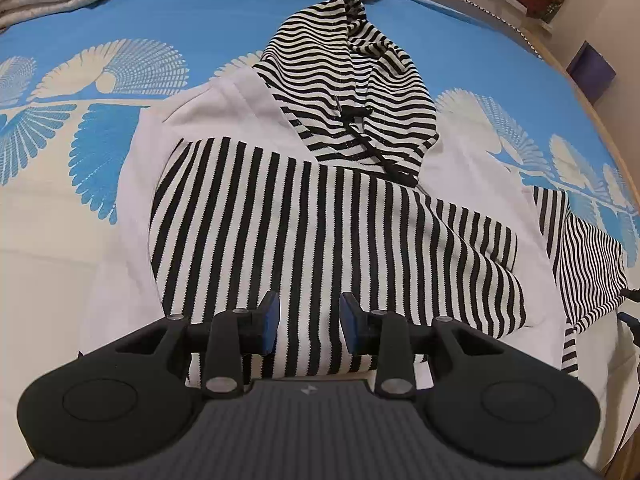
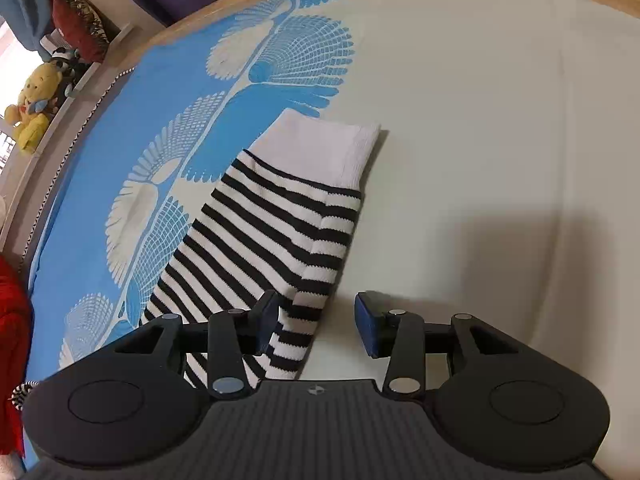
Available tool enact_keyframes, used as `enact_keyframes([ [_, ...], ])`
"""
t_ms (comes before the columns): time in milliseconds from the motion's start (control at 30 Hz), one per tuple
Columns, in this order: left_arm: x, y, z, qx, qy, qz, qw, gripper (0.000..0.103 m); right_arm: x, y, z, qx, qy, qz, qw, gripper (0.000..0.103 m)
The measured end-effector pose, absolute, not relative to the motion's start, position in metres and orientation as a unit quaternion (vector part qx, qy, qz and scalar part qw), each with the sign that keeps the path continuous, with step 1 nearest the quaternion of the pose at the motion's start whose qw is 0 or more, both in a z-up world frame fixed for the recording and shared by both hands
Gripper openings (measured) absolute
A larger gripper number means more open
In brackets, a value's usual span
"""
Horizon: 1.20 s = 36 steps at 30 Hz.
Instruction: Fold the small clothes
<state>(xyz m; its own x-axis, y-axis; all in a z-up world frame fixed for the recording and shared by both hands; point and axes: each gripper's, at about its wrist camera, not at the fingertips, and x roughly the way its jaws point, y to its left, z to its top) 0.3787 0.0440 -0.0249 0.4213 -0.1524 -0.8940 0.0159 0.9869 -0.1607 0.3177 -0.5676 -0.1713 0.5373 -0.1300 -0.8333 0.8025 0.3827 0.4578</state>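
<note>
Both wrist views look down close over the bed (image 1: 60,208); both perhaps share the striped hoodie (image 1: 320,220).

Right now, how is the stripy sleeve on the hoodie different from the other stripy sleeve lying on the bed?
The folded sleeve lies across the hoodie's white body; the loose sleeve stretches out on the bedsheet. The folded sleeve's cuff is hidden; the loose sleeve shows a white cuff. Both have black-and-white stripes.

Striped hoodie (image 1: 320,216) on blue-patterned bed (image 1: 200,32)
</note>
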Motion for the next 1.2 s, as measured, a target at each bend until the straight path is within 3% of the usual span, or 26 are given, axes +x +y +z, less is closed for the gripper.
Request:
enact_keyframes([
  [100,0.379,0.048,-0.024,-0.068,0.534,-0.047,0.841,0.036,0.323,-0.565,-0.171,0.471,0.358,-0.298,0.749,0.041],
  [167,0.379,0.052,-0.022,-0.07,0.532,-0.045,0.842,0.036,0.326,-0.563,-0.173,0.475,0.359,-0.301,0.745,0.02],
  [233,0.379,0.056,-0.021,-0.072,0.531,-0.043,0.843,0.036,0.325,-0.561,-0.171,0.472,0.354,-0.327,0.738,0.007],
  [333,0.378,0.063,-0.018,-0.076,0.529,-0.039,0.844,0.036,0.324,-0.553,-0.153,0.459,0.327,-0.349,0.749,0.005],
  [500,0.376,0.083,-0.011,-0.092,0.521,-0.025,0.848,0.036,0.348,-0.485,-0.08,0.345,0.268,-0.321,0.84,0.004],
  [700,0.377,0.114,-0.003,-0.116,0.514,0.003,0.85,0.036,0.357,-0.285,0.008,0.178,0.206,-0.013,0.962,0.001],
  [800,0.38,0.126,-0.001,-0.13,0.511,0.015,0.85,0.036,0.348,-0.19,0.007,0.114,0.256,0.238,0.93,0.003],
  [900,0.382,0.136,-0.001,-0.143,0.51,0.024,0.848,0.036,0.329,-0.125,-0.018,0.031,0.334,0.349,0.875,0.022],
  [933,0.383,0.138,-0.001,-0.147,0.51,0.026,0.847,0.036,0.326,-0.115,-0.026,0.015,0.356,0.36,0.862,0.031],
  [1033,0.384,0.141,-0.002,-0.154,0.51,0.029,0.846,0.036,0.331,-0.112,-0.036,0.002,0.386,0.328,0.862,0.035],
  [1200,0.385,0.129,-0.006,-0.152,0.511,0.015,0.846,0.036,0.369,-0.165,-0.048,0.117,0.421,0.181,0.881,0.047],
])
